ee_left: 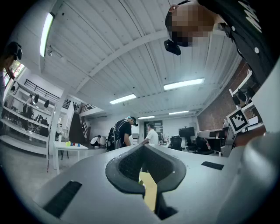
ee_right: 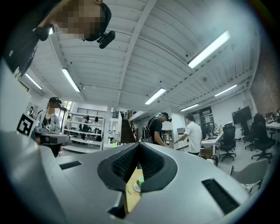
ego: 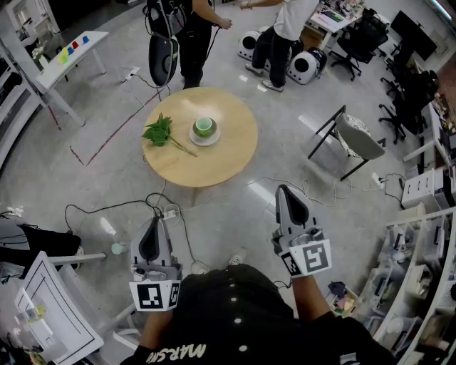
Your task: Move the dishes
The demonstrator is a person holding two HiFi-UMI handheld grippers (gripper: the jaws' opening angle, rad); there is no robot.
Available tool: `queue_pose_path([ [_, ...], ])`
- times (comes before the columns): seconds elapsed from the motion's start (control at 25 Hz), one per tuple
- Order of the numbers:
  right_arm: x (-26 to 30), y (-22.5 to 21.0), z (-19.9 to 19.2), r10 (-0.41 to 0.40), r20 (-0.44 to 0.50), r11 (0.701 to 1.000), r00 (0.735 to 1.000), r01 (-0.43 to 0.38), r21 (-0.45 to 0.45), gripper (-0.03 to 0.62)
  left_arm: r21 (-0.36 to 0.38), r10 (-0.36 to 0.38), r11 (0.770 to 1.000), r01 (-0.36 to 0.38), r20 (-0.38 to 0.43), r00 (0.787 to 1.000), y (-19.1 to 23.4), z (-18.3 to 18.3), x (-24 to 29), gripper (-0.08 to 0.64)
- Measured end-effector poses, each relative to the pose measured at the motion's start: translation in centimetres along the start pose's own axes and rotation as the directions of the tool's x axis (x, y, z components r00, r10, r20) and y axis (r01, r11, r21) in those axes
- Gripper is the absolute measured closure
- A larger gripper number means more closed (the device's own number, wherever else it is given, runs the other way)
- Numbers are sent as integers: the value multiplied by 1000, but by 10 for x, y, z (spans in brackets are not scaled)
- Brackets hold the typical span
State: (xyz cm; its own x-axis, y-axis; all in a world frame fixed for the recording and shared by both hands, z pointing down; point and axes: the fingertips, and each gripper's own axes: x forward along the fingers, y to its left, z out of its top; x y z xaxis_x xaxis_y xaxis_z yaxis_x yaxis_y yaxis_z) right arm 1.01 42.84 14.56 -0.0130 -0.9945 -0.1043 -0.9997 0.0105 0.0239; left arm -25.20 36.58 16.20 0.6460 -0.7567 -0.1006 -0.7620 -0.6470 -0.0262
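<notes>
Grey concrete floor (ego: 235, 207) spreads through an open workshop. Left gripper (ee_left: 143, 146) has its jaws pressed together at the tips with nothing between them. Right gripper (ee_right: 139, 143) is clamped shut the same way, also empty. Both are held out in front of the wearer's dark shirt (ego: 235, 314), pointing toward a round wooden table (ego: 231, 160) and well short of it. Near the table's middle, a green cup (ego: 204, 126) sits on a white saucer (ego: 206, 141). A leafy sprig (ego: 159, 132) lies just left of them. Cables (ego: 107, 207) trail over the floor. Beyond the table stand a person in black (ego: 194, 43) and a person in white (ego: 288, 21). A chair (ego: 354, 139) stands at the right.
</notes>
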Motion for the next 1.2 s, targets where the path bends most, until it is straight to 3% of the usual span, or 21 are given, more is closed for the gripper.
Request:
queue_pose_path([
  [0.32, 0, 3, 2, 7, 44, 998, 999, -10, 59, 598, 7, 8, 1000, -8, -6, 1000, 4, -3, 0, 543],
  [0.64, 1, -5, -5, 6, 32, 999, 999, -8, 43, 594, 13, 13, 1000, -12, -26, 1000, -1, -8, 6, 543],
  [0.68, 2, -7, -6, 13, 38, 998, 999, -15, 55, 514, 14, 12, 1000, -12, -28, 1000, -3, -9, 7, 543],
  [0.72, 3, -9, -6, 24, 42, 997, 999, -27, 68, 376, 15, 13, 1000, -12, -31, 999, -5, -10, 9, 543],
  [0.76, 4, -11, -7, 33, 43, 996, 999, -36, 78, 325, 16, 15, 1000, -14, -33, 999, -7, -11, 11, 543],
  [1.2, 4, -62, -23, 88, 5, 994, 996, -88, 70, 351, 13, 87, 996, -87, -62, 994, -49, -22, 31, 543],
])
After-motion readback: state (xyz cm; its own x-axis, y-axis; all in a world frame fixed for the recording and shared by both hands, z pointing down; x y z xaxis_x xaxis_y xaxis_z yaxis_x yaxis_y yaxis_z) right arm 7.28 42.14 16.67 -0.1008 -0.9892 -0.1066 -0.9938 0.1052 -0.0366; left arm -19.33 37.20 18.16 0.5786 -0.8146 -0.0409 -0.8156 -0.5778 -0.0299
